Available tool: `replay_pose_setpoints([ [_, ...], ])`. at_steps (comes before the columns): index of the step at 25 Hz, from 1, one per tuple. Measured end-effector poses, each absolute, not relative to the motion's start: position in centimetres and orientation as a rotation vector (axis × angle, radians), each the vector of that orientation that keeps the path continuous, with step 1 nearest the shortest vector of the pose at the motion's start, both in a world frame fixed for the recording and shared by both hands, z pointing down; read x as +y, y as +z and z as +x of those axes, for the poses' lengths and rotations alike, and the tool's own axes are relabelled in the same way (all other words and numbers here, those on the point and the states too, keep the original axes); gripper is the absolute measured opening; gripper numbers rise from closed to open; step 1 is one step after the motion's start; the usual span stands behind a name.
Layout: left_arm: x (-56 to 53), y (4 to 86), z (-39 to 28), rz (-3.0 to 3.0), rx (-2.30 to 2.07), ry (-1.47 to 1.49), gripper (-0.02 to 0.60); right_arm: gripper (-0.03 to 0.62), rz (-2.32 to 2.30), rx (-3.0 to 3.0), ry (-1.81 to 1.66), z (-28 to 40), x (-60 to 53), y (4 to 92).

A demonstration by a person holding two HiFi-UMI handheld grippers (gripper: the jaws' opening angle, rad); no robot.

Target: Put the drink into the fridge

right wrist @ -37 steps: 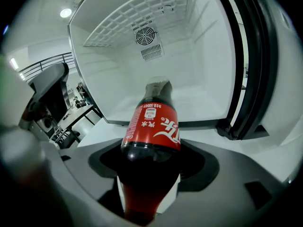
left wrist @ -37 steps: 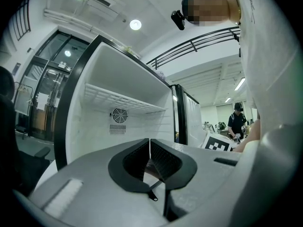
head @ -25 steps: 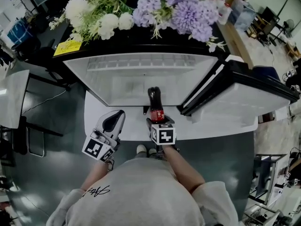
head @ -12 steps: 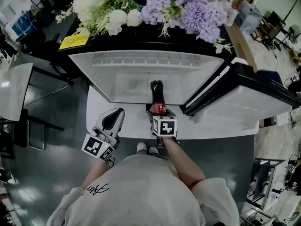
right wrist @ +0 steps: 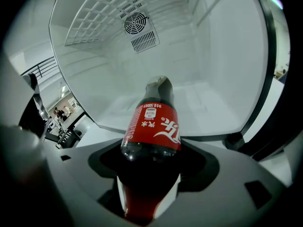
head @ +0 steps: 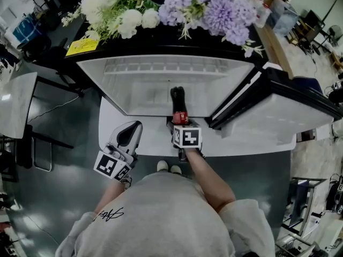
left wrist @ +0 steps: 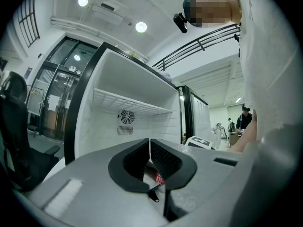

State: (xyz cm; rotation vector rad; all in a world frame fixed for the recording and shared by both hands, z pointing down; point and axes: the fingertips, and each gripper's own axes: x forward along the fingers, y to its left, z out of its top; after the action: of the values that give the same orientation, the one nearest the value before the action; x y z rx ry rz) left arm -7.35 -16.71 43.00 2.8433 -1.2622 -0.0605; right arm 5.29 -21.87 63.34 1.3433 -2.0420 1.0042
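1. Nearest is the person's grey-sleeved torso (head: 161, 218), with both arms stretched forward toward the open fridge (head: 166, 84).
2. The left tool (head: 130, 130) hangs low on the left, outside the fridge opening. In the left gripper view its jaws (left wrist: 150, 148) meet at the tips with nothing between them.
3. The right tool (head: 179, 125), just right of the left one, is clamped on the near end of the drink bottle (head: 178, 103). In the right gripper view the dark bottle (right wrist: 154, 122) with its red label fills the gap between the jaws of that tool (right wrist: 149, 188).
4. The bottle's far end points into the white fridge compartment, over the front part of its floor. Whether it rests on that floor is unclear.
5. Inside the fridge, a wire shelf (right wrist: 123, 8) sits high up, and a round fan vent (right wrist: 135, 22) is on the back wall.
6. The fridge door (head: 278, 111) stands swung open on the right.
7. Farthest away, white flowers (head: 112, 15) and purple flowers (head: 220, 12) lie along the fridge's top, with a yellow note (head: 83, 47) at the left.
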Motion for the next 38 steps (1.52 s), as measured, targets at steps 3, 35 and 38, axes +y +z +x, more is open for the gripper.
replay_pose_setpoints([
  [3, -16.6, 43.1, -7.4, 2.843, -1.26, -0.058, 0.012, 0.322, 1.346, -2.04, 0.996, 5.3, -22.5, 63.3],
  [35, -16.2, 43.0, -8.2, 2.837, -1.282, -0.049, 0.012, 0.324, 1.409, -1.947, 1.003, 5.4, -24.9, 62.0],
  [38, -16.2, 43.0, -8.4, 2.832, -1.29, -0.049, 0.012, 0.322, 1.411, -1.931, 1.015, 5.5, -25.2, 62.2],
])
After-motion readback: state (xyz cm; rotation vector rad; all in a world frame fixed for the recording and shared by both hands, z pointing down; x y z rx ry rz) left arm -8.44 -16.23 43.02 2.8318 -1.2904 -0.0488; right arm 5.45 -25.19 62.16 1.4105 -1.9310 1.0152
